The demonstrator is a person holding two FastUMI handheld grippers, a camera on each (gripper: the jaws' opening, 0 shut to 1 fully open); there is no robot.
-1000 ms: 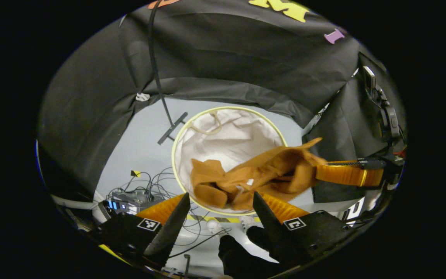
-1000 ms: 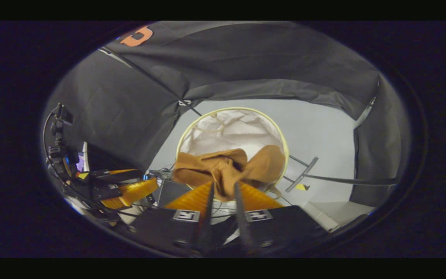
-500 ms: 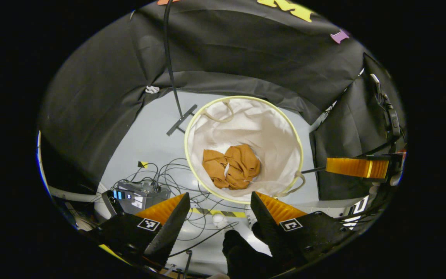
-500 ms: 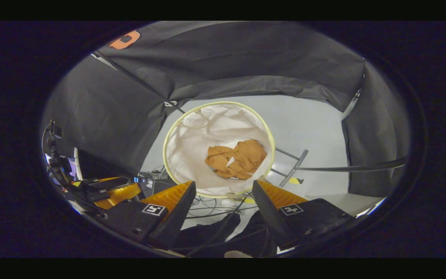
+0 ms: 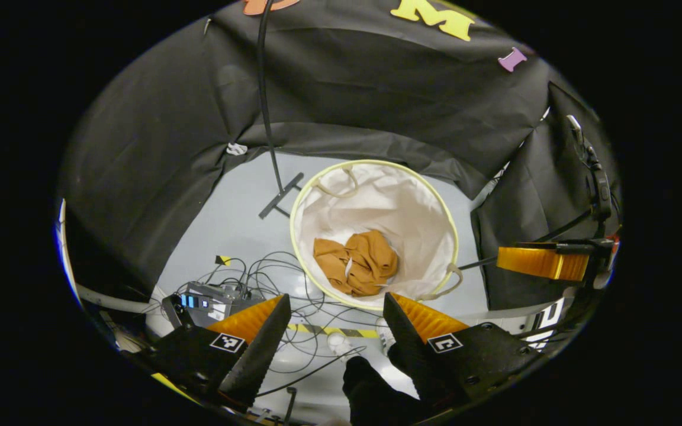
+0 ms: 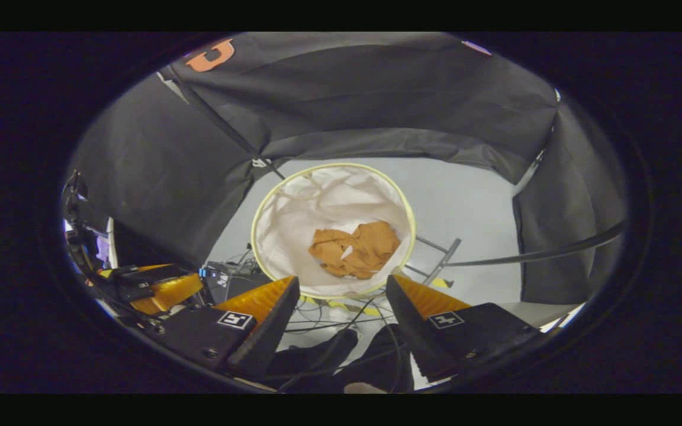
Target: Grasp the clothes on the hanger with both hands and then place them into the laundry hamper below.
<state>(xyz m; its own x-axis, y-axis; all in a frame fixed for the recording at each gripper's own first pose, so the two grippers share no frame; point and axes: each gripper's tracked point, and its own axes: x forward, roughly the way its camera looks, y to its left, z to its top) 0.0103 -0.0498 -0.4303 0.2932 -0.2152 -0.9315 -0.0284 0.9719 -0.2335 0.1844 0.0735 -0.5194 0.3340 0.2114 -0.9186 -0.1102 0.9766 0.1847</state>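
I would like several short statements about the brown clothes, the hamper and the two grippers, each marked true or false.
1. The brown clothes lie inside the laundry hamper. True.
2. The left gripper is shut on the clothes. False: its fingers stand apart with nothing between them.
3. The right gripper is open. True.
4. The hamper lies tipped on its side. False: it stands with its round opening upward.
5. Cables lie on the floor beside the hamper. True.
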